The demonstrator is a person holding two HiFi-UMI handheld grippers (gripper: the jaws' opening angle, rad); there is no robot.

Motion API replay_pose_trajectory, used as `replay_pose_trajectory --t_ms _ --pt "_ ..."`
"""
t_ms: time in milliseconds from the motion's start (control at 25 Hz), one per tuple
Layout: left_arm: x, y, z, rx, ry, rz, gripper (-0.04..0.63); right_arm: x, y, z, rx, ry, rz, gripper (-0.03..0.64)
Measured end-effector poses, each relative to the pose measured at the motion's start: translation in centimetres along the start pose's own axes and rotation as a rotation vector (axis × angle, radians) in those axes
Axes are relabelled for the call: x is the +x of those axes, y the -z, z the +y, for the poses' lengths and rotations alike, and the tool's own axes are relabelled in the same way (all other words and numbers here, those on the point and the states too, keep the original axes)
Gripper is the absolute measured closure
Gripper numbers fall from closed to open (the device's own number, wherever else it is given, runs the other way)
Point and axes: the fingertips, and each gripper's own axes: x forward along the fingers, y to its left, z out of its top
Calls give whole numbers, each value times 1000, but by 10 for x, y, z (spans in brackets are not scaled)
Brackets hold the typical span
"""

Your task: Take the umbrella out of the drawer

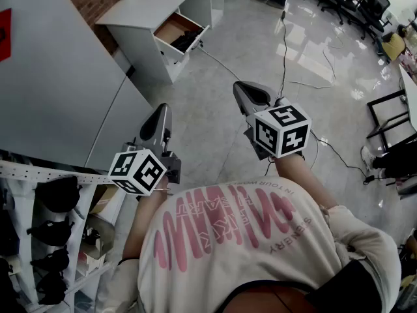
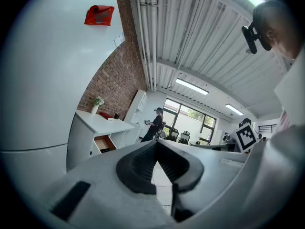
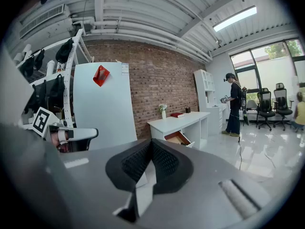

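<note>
A white desk (image 1: 153,5) stands far ahead by the brick wall, and its drawer (image 1: 177,30) is pulled open. A dark bundle (image 1: 187,40) lies in the drawer; it looks like the umbrella, though it is too small to be sure. Both grippers are held out over the floor, well short of the desk. My left gripper (image 1: 161,109) is shut and holds nothing. My right gripper (image 1: 240,87) is also shut and empty. In the left gripper view the drawer (image 2: 103,143) shows beyond the shut left gripper (image 2: 156,143). From the right gripper (image 3: 151,142) the drawer (image 3: 177,138) lies straight ahead.
A large white panel (image 1: 58,83) stands close on the left, with a rack of dark bags (image 1: 55,197) beside it. Cables (image 1: 284,51) run across the glossy floor. Office chairs (image 1: 361,5) and a black frame (image 1: 391,119) are at the right. Another person (image 3: 234,104) stands far off.
</note>
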Motion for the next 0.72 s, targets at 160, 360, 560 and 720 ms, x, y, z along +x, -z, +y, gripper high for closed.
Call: replay_pose_trajectory --t_ms 160,360,560,720 --pt "-1 2 5 3 -7 8 591 3 5 2 0 2 11 606" --pt "0 -1 8 16 11 6 591 8 5 5 -5 9 13 606" --pt "1 -8 18 39 32 6 591 16 -1 8 25 25 -30 604" --pt "0 -12 31 34 49 10 591 23 -5 14 66 19 -67 604"
